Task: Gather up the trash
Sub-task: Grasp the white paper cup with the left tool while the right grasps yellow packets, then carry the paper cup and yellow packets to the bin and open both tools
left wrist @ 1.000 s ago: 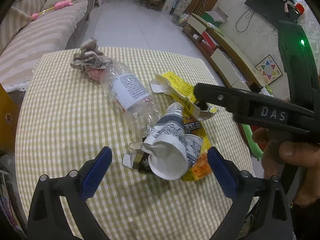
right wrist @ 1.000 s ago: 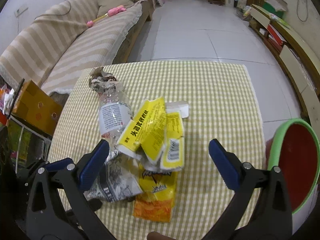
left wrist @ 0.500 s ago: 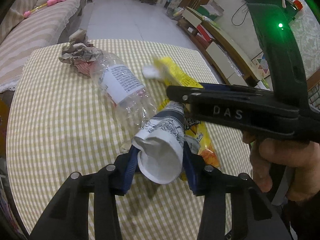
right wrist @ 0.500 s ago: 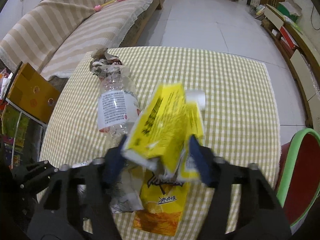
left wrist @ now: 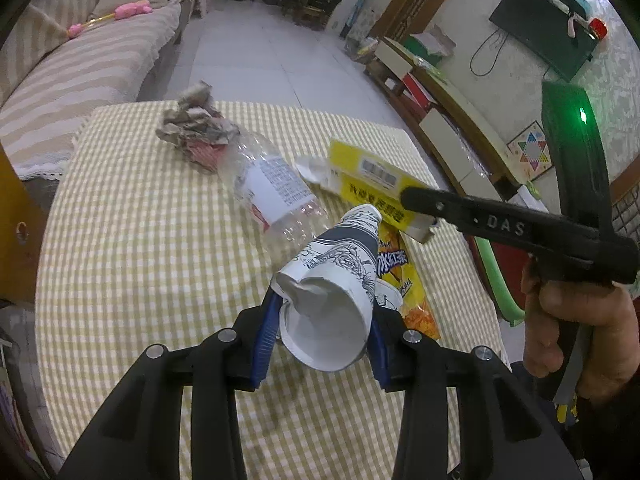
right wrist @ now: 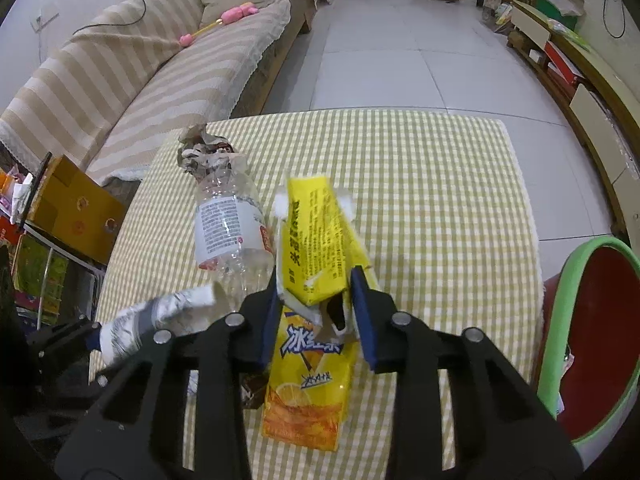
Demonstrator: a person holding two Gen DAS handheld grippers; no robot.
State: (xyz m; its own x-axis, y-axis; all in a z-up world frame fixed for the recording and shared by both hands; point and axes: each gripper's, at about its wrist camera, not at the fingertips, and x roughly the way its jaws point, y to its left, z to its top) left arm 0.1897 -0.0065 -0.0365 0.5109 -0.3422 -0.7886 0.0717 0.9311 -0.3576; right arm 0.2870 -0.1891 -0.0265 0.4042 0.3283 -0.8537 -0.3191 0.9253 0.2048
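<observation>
Both pairs of jaws wide apart a second ago, closing since. Left gripper (left wrist: 322, 322) now clamped on the crushed paper cup (left wrist: 336, 280), lifted off the checked tablecloth (left wrist: 132, 264), open mouth toward the camera. Right gripper (right wrist: 316, 312) now pinched on the flattened yellow carton (right wrist: 316, 248), raised and tilted upright over the yellow drink pouch (right wrist: 308, 384). Clear plastic bottle (right wrist: 228, 232) and crumpled paper wad (left wrist: 192, 120) unmoved on the cloth. Red bin with green rim (right wrist: 592, 320) just beside the table's right edge.
</observation>
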